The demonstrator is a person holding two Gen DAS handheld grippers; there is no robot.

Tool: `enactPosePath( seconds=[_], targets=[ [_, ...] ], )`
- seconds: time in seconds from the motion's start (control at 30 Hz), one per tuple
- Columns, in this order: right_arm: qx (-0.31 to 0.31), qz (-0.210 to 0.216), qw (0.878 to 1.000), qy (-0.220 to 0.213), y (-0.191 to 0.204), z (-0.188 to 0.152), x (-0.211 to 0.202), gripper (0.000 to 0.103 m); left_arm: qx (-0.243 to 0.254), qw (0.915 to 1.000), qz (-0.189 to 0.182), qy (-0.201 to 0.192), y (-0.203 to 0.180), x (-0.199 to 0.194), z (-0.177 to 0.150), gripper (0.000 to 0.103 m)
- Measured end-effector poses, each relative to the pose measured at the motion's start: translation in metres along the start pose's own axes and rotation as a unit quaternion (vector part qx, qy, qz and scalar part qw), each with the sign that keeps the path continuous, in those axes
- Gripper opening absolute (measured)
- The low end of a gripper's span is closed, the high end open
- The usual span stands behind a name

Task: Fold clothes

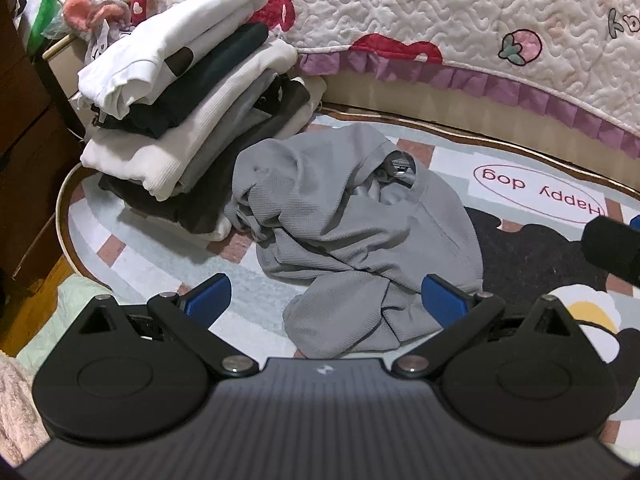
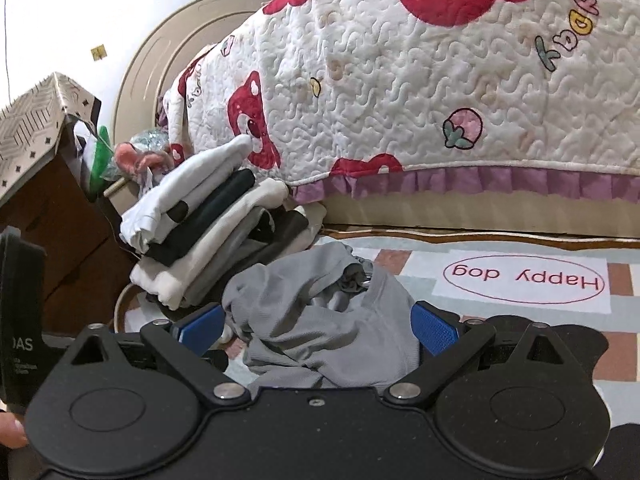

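Observation:
A crumpled grey garment [image 1: 352,224] lies in a heap on the patterned rug [image 1: 460,160]; the right wrist view shows the same grey garment [image 2: 320,320]. My left gripper [image 1: 326,300] hovers above its near edge, blue pads wide apart, open, with nothing pressed between them. My right gripper [image 2: 316,326] is open too and faces the heap from a lower angle. A black part of the right gripper [image 1: 612,248] shows at the right edge of the left wrist view. A stack of folded clothes [image 1: 180,104] in white, black and grey stands to the left of the heap.
A bed with a white quilted cover [image 1: 460,20] printed with red bears runs along the back. A dark wooden cabinet [image 1: 24,140] stands at the left. The rug [image 2: 520,280] carries a "Happy dog" label. Pink and green things [image 1: 80,12] lie behind the stack.

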State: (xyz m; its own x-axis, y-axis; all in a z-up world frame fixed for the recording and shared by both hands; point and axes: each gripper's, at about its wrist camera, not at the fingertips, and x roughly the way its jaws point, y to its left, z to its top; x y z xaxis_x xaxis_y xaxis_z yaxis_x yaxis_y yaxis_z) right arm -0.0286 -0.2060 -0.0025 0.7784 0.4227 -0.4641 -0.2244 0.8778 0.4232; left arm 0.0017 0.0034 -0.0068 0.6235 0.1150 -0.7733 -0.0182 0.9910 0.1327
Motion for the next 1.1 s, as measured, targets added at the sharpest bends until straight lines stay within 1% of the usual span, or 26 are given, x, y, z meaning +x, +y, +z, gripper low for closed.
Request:
enactPosePath(
  seconds=[0.23, 1.1],
  targets=[
    [0.001, -0.001, 1.000, -0.001, 0.000, 0.001, 0.004, 0.101, 0.012, 0.9999, 0.003, 0.009, -0.002, 0.006, -0.002, 0.103],
    [-0.006, 0.004, 1.000, 0.015, 0.004, -0.004, 0.011, 0.101, 0.016, 0.9996, 0.013, 0.020, 0.004, 0.015, 0.000, 0.103]
  ],
)
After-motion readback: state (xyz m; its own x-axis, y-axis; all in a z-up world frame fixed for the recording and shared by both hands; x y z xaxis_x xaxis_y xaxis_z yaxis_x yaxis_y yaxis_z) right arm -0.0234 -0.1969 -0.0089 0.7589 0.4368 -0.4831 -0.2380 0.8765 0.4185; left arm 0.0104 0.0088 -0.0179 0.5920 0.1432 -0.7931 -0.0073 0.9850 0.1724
